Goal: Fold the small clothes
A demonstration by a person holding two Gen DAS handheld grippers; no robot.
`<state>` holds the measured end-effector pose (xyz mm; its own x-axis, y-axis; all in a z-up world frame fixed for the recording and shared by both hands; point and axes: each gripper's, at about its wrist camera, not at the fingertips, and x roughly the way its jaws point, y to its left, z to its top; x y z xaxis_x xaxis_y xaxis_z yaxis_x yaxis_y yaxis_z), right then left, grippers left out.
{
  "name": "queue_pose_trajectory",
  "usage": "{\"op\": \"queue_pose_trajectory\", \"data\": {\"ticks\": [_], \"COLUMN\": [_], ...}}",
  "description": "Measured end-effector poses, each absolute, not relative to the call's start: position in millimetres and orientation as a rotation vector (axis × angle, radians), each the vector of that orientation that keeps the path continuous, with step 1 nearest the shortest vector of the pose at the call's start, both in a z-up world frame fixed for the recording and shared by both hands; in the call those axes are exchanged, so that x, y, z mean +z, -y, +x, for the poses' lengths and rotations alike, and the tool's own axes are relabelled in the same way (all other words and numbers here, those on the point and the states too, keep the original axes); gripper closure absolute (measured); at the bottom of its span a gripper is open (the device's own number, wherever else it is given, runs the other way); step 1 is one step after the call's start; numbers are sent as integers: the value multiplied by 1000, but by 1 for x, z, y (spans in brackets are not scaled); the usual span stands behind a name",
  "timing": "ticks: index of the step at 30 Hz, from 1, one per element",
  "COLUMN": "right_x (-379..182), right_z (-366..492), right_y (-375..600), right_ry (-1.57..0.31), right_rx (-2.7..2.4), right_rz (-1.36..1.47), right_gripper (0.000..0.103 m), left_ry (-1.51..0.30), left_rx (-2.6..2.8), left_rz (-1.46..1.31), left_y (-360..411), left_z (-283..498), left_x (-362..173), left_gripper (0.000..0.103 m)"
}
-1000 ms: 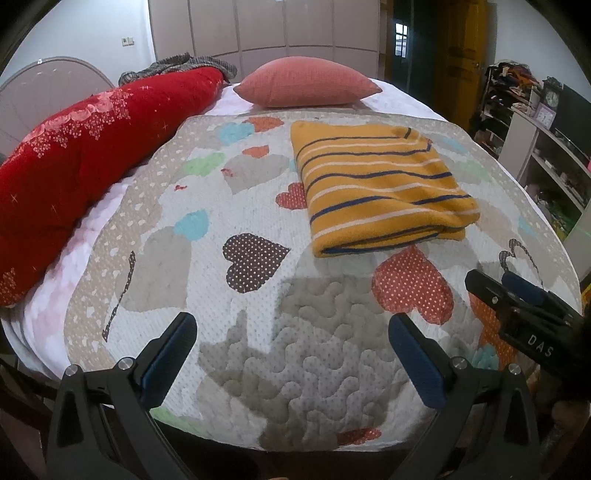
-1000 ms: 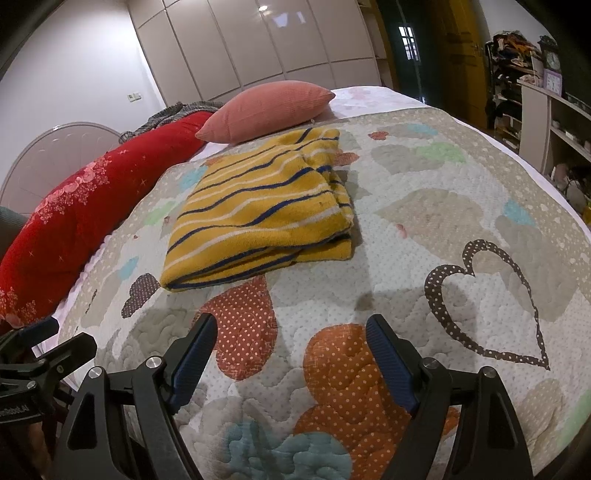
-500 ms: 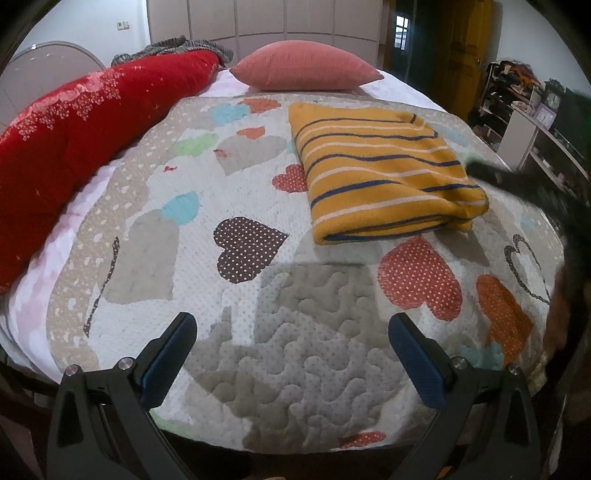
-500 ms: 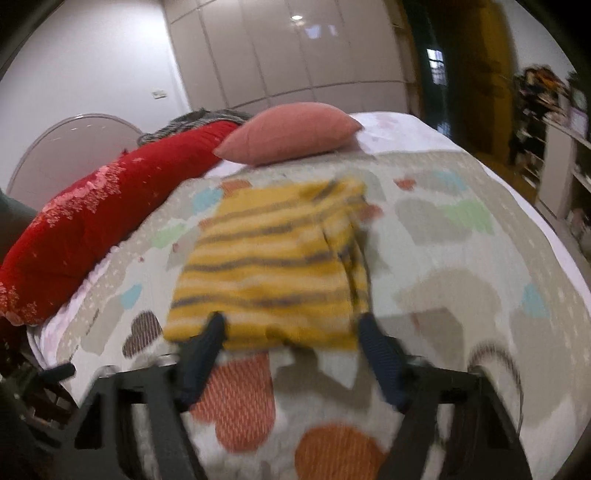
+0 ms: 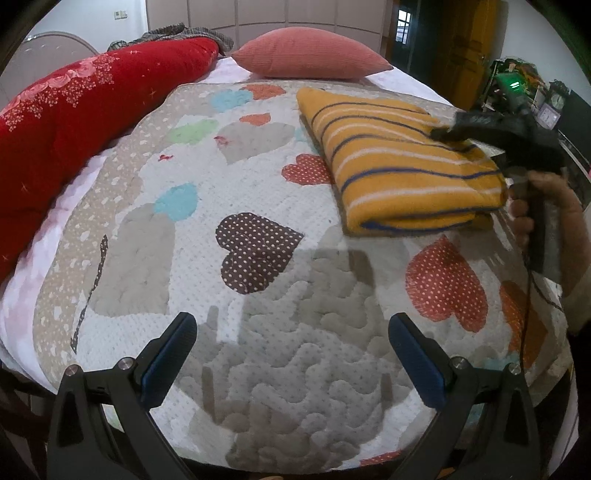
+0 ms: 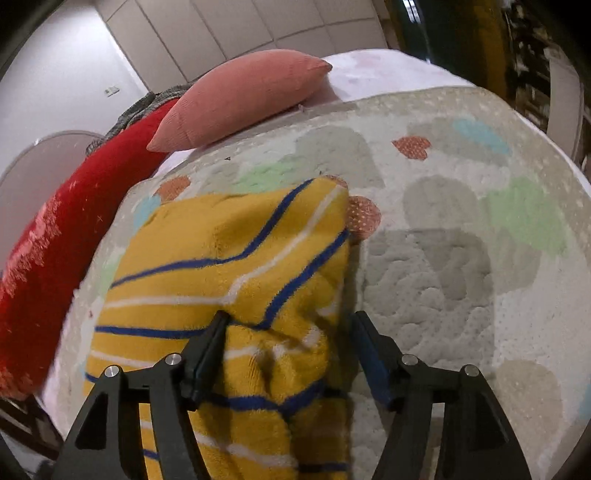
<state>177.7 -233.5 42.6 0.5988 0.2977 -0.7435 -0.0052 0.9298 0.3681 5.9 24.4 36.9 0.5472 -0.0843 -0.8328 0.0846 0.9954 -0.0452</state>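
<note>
Even indoor light from overhead; a ceiling lamp glares on the cupboard [image 6: 258, 33] at 12 o'clock. Soft grey shadows fall on the quilt [image 5: 295, 314]. Both views bow at the edges with black corners. The right wrist view is motion-blurred, worst at 3 o'clock.
</note>
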Motion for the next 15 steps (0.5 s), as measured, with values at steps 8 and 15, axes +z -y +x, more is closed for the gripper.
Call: {"op": "queue_pose_trajectory", "data": {"ticks": [8,15], "right_x": [81,41], "right_z": [186,224], "right_y": [206,214], "right_ry": [-802,-877], "right_rx": [234,179], "right_rz": [309,372], "right_gripper": [34,34], "left_ry": [-968,-949], "left_rx": [-126,-103], "left_rz": [-21,-3], "left_y": [-28,-30], "left_z": [11,9], "left_x": [40,47], "left_gripper": [0,0]}}
